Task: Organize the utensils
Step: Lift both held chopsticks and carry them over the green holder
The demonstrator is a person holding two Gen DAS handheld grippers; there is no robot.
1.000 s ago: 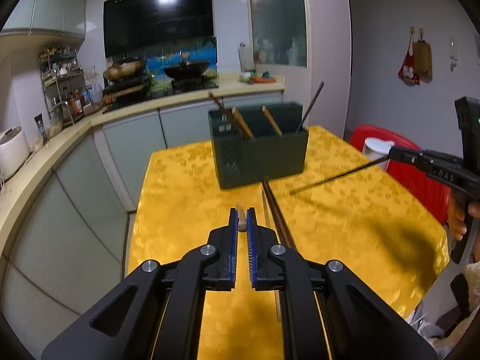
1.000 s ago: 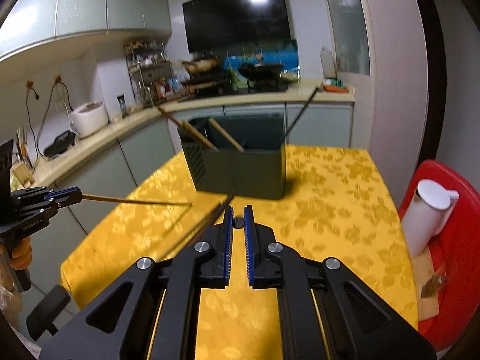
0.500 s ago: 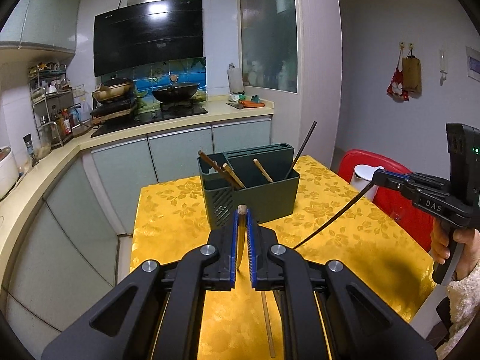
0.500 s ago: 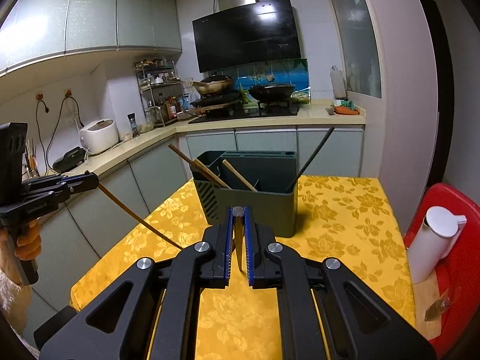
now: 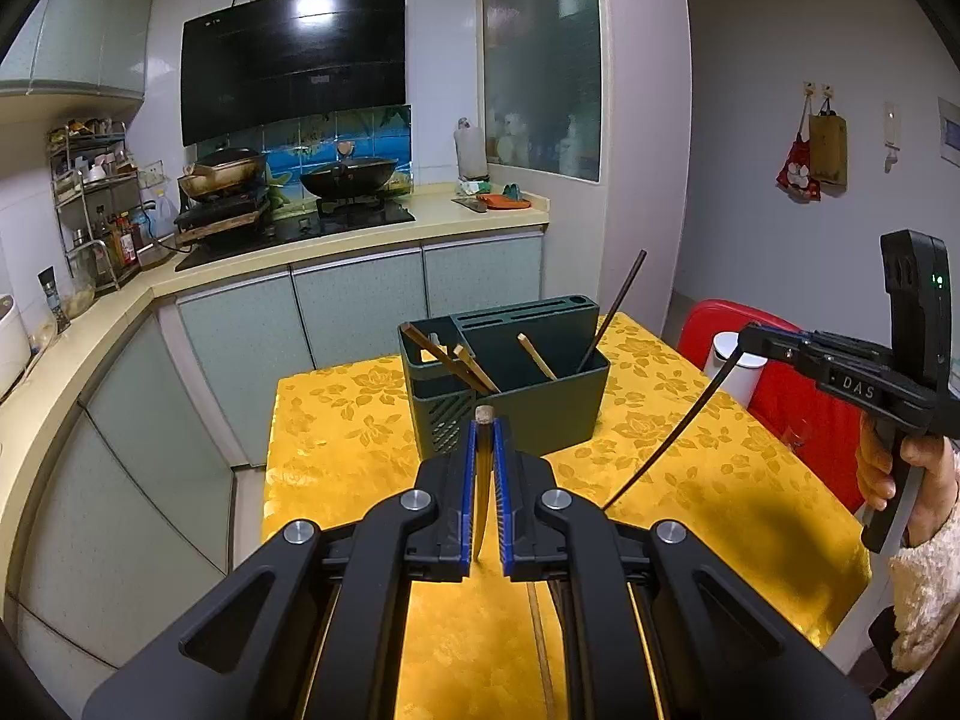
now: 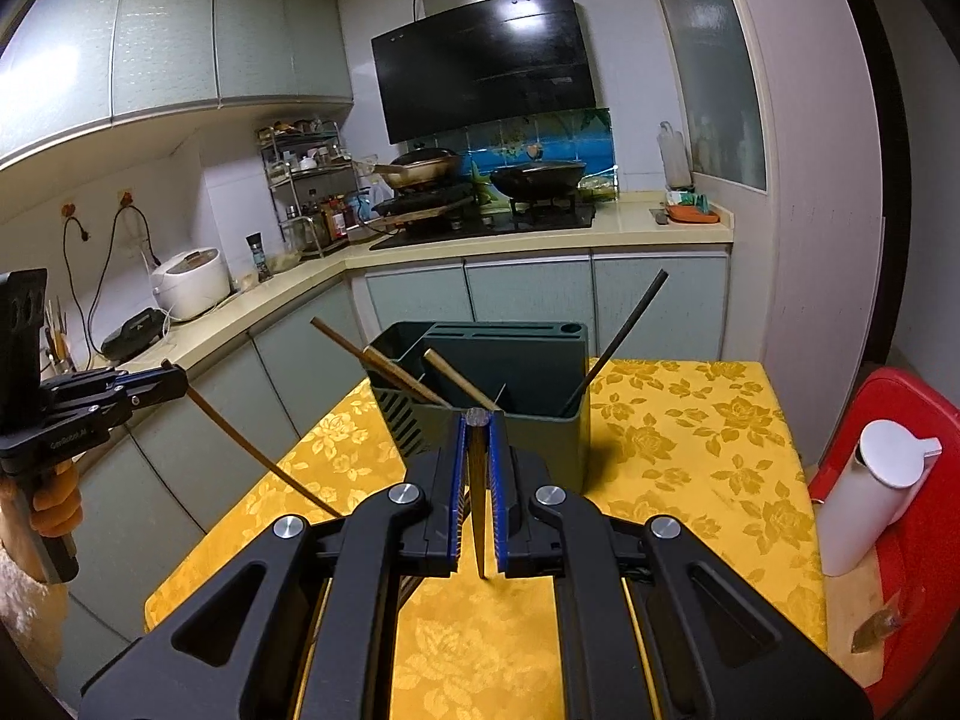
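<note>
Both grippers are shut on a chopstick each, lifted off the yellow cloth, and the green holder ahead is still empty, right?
Not empty. The left wrist view shows several chopsticks already leaning in the holder. The rest holds: the left gripper grips a brown chopstick, the right gripper a black chopstick, both off the cloth.

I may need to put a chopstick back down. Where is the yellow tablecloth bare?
Bare cloth lies left of the green holder, toward the table's left edge, and right of it toward the red chair. Directly below both tongs it is crowded: loose chopsticks lie there.
</note>
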